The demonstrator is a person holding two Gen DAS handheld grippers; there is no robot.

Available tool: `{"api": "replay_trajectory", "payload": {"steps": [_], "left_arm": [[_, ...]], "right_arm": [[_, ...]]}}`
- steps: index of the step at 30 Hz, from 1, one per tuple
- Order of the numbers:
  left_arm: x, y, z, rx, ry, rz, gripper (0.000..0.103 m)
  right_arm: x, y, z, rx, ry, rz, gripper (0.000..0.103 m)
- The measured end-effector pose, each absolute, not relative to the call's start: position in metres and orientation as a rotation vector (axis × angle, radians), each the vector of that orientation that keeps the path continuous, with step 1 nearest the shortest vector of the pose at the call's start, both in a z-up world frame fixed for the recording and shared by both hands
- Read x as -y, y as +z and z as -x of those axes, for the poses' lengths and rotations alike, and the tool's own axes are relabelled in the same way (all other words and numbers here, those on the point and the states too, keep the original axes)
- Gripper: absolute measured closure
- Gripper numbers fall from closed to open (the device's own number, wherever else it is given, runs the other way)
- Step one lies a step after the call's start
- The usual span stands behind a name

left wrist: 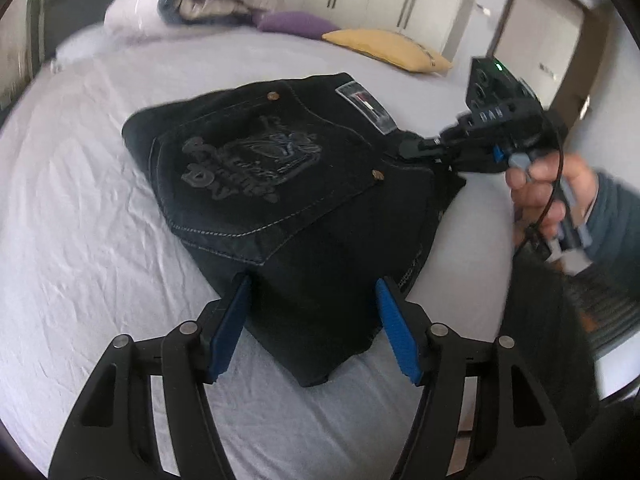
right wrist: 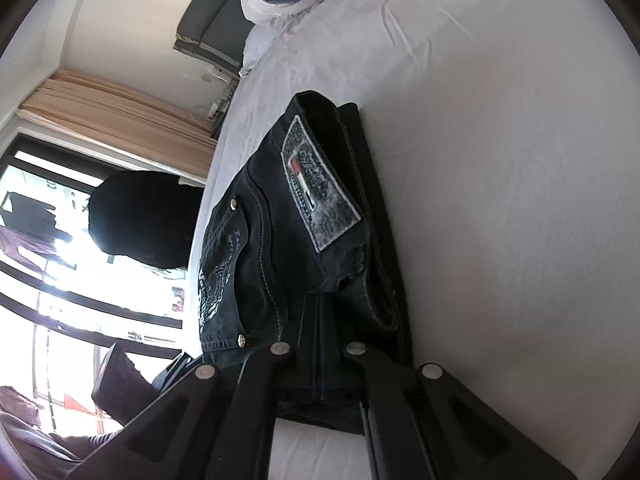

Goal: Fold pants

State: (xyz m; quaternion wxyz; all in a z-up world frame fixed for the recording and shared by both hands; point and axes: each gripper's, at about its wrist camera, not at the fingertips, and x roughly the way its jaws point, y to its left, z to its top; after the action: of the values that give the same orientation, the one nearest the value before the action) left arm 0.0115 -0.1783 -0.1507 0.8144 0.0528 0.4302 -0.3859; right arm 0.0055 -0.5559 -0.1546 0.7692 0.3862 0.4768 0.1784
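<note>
Black pants (left wrist: pixel 280 200) folded; left gripper (left wrist: pixel 314 320) spread, nothing pinched; right gripper (right wrist: pixel 320 320) pressed together at waistband; fold possibly dragged apart.

Left hand-held gripper (left wrist: pixel 312 292) jaws apart, right hand-held gripper (right wrist: pixel 320 308) closed, angled down

Black tongs (left wrist: pixel 312 292) — blue ribbed pads (left wrist: pixel 396 332), silver pivot screws — grey-blue sleeve (left wrist: pixel 612 216).

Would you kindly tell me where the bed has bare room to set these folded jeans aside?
Bare sheet lies left of the jeans, up to the bundled duvet. Another strip runs between jeans and the purple and yellow pillows. The right edge is crowded by the right hand-held gripper.
</note>
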Motion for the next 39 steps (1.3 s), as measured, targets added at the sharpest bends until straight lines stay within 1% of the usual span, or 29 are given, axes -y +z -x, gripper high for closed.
{"api": "replay_trajectory", "payload": {"steps": [2, 4, 5, 6, 7, 8, 11, 15, 17, 20, 22, 24, 25, 26, 27, 28, 29, 30, 32, 34, 35, 37, 39], "left_arm": [[0.169, -0.139, -0.017, -0.965, -0.829, -0.051, 0.04], [0.152, -0.121, -0.02, -0.948, -0.817, 0.032, 0.038], [0.14, -0.111, -0.023, -0.911, -0.795, 0.089, 0.027], [0.13, -0.105, -0.029, -0.892, -0.774, 0.137, 0.017], [0.122, -0.103, -0.038, -0.894, -0.752, 0.189, 0.002], [0.115, -0.105, -0.052, -0.919, -0.725, 0.259, 0.001], [0.112, -0.122, -0.081, -1.024, -0.698, 0.338, 0.002], [0.115, -0.147, -0.104, -1.126, -0.686, 0.408, 0.002], [0.12, -0.161, -0.113, -1.185, -0.658, 0.421, 0.002], [0.127, -0.166, -0.12, -1.195, -0.657, 0.418, 0.002], [0.133, -0.167, -0.124, -1.214, -0.658, 0.4, 0.003], [0.14, -0.167, -0.128, -1.23, -0.676, 0.407, 0.006], [0.143, -0.168, -0.132, -1.248, -0.681, 0.397, 0.011], [0.148, -0.169, -0.134, -1.265, -0.677, 0.372, 0.018], [0.151, -0.17, -0.135, -1.273, -0.671, 0.352, 0.023], [0.154, -0.17, -0.138, -1.279, -0.666, 0.331, 0.033], [0.157, -0.171, -0.14, -1.284, -0.664, 0.331, 0.047], [0.159, -0.172, -0.142, -1.294, -0.657, 0.346, 0.05], [0.158, -0.171, -0.145, -1.301, -0.633, 0.374, 0.059], [0.164, -0.166, -0.145, -1.284, -0.627, 0.358, 0.063], [0.166, -0.164, -0.145, -1.273, -0.626, 0.345, 0.066], [0.174, -0.164, -0.146, -1.262, -0.623, 0.344, 0.071], [0.171, -0.158, -0.144, -1.253, -0.622, 0.352, 0.075]], "right_arm": [[0.556, -0.138, -0.005, -1.043, 0.393, -0.813, 0.092], [0.564, -0.118, 0.0, -0.997, 0.414, -0.808, 0.042], [0.569, -0.109, 0.001, -0.968, 0.411, -0.808, 0.032], [0.577, -0.102, 0.001, -0.938, 0.407, -0.812, 0.026], [0.583, -0.096, -0.002, -0.921, 0.403, -0.806, 0.026], [0.588, -0.094, -0.006, -0.921, 0.395, -0.803, 0.026], [0.6, -0.1, -0.026, -0.962, 0.368, -0.806, 0.027], [0.604, -0.135, -0.055, -1.114, 0.348, -0.823, 0.028], [0.604, -0.147, -0.063, -1.139, 0.369, -0.838, 0.03], [0.601, -0.152, -0.075, -1.145, 0.397, -0.858, 0.034], [0.594, -0.156, -0.085, -1.176, 0.406, -0.845, 0.038], [0.586, -0.159, -0.095, -1.201, 0.421, -0.834, 0.04], [0.582, -0.159, -0.098, -1.209, 0.424, -0.825, 0.042], [0.578, -0.159, -0.101, -1.218, 0.428, -0.819, 0.043], [0.575, -0.16, -0.103, -1.226, 0.434, -0.814, 0.044], [0.573, -0.161, -0.105, -1.231, 0.435, -0.804, 0.048], [0.57, -0.16, -0.107, -1.234, 0.433, -0.792, 0.051], [0.568, -0.159, -0.108, -1.236, 0.429, -0.786, 0.055], [0.569, -0.158, -0.104, -1.232, 0.416, -0.775, 0.06], [0.567, -0.152, -0.097, -1.214, 0.397, -0.736, 0.067], [0.562, -0.146, -0.094, -1.204, 0.376, -0.692, 0.068], [0.555, -0.135, -0.09, -1.184, 0.349, -0.633, 0.077], [0.548, -0.124, -0.085, -1.157, 0.327, -0.601, 0.081]]}}
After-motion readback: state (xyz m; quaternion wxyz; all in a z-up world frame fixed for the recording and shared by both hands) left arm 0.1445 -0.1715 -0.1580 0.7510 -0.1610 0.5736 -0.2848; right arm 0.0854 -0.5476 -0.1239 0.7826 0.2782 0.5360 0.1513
